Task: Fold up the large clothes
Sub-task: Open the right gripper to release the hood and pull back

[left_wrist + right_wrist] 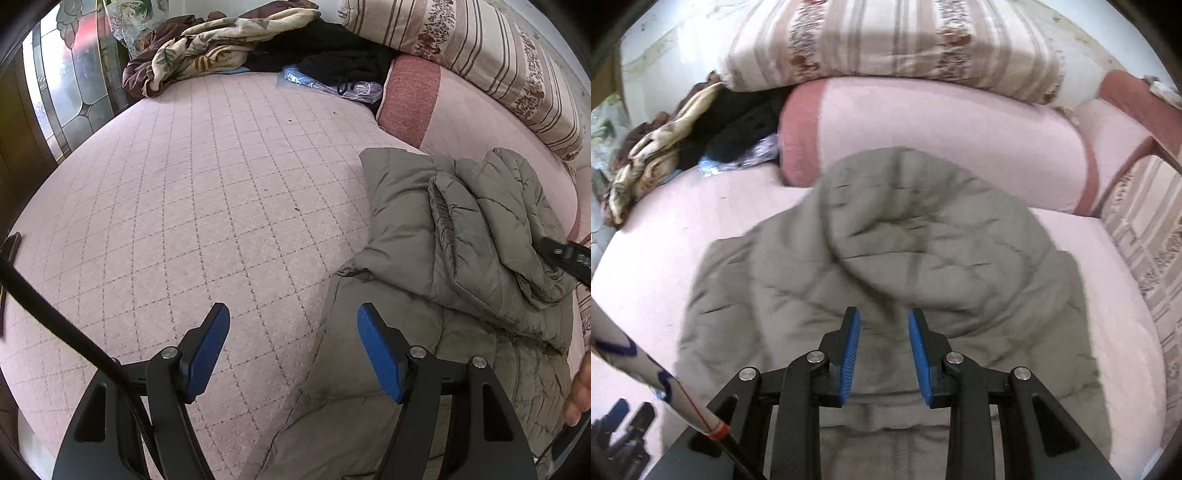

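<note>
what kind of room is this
Most likely a bedroom in a home: a quilted pink mattress, a striped floral pillow on pink bolsters, and a grey padded jacket spread out for folding.

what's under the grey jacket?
The grey jacket lies on the pink quilted bed cover, its sleeve folded on top. The cover shows all around it; anything beneath the jacket is hidden.

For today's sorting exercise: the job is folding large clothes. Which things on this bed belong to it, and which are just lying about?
Job:
grey quilted jacket
left claw
right claw

Lying about:
striped pillow
pink bolster
leaf-print blanket
black clothes
</note>
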Motion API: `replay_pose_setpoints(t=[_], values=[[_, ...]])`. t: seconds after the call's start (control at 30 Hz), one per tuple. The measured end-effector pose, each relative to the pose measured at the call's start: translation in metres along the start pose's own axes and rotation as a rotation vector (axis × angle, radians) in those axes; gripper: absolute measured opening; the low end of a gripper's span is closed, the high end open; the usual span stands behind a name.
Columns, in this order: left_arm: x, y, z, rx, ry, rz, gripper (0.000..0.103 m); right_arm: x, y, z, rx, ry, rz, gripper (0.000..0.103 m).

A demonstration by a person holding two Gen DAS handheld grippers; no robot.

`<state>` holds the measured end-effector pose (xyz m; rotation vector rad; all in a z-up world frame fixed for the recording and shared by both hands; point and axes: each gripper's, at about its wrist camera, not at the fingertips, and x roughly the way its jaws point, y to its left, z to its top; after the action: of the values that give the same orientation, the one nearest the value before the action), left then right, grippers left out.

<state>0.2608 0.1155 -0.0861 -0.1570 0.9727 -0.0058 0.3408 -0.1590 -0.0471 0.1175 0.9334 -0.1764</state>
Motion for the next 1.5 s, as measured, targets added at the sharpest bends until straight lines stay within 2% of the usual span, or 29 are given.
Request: replay_pose_setpoints(t=[0.13,0.17,0.3,0.37,0.43,0.53,0.6,0.67,0.77,0.87,0.97,1.1,1.27,1.4,1.5], values=[[-0.001,-0.001,0.0,0.004,-0.003,-0.004,0.071,0.046,0.018,-0.01,0.01,0.125,0.025,0.03],[-0.002,0.0,0.001,0.004,-0.005,-0.004,0.071,0.053,0.019,-0.013,0.016,0.127,0.015,0.03],[-0.002,0.0,0.002,-0.003,-0.003,-0.008,0.071,0.047,0.019,-0.009,0.017,0.109,-0.002,0.03],[-0.002,0.001,0.003,-0.006,-0.002,-0.008,0.071,0.023,0.023,-0.01,0.016,0.037,0.004,0.03],[-0.002,0.001,0.003,-0.008,-0.006,-0.003,0.071,0.012,0.03,-0.016,-0.024,0.005,0.029,0.03],[-0.002,0.002,0.002,-0.009,-0.003,0.003,0.071,0.013,0.047,-0.027,-0.051,0.04,0.092,0.032],[-0.001,0.002,0.001,-0.005,-0.005,0.008,0.071,0.029,0.059,-0.032,-0.059,0.065,0.075,0.039],[-0.001,0.002,0.001,-0.001,-0.007,0.012,0.071,0.044,0.066,-0.036,-0.074,0.069,0.039,0.041],[0.001,0.0,0.002,0.007,-0.006,0.014,0.071,0.035,0.063,-0.034,-0.074,0.052,0.034,0.042],[0.001,0.001,0.002,0.007,-0.009,0.006,0.071,0.015,0.055,-0.036,-0.064,0.037,0.079,0.051],[-0.004,0.0,0.001,0.03,-0.041,0.008,0.071,-0.014,0.027,-0.055,-0.036,0.015,0.076,0.063],[-0.013,-0.002,-0.002,0.051,-0.072,0.013,0.071,-0.048,-0.028,-0.092,0.012,0.029,0.056,0.064],[-0.021,0.003,-0.013,0.038,-0.072,-0.012,0.071,-0.095,-0.135,-0.138,0.151,0.035,-0.039,0.073],[-0.03,0.014,-0.034,0.024,-0.063,-0.042,0.071,-0.128,-0.223,-0.184,0.264,0.067,-0.122,0.08],[-0.035,0.028,-0.055,0.018,-0.018,-0.085,0.071,-0.138,-0.272,-0.216,0.335,0.104,-0.127,0.081]])
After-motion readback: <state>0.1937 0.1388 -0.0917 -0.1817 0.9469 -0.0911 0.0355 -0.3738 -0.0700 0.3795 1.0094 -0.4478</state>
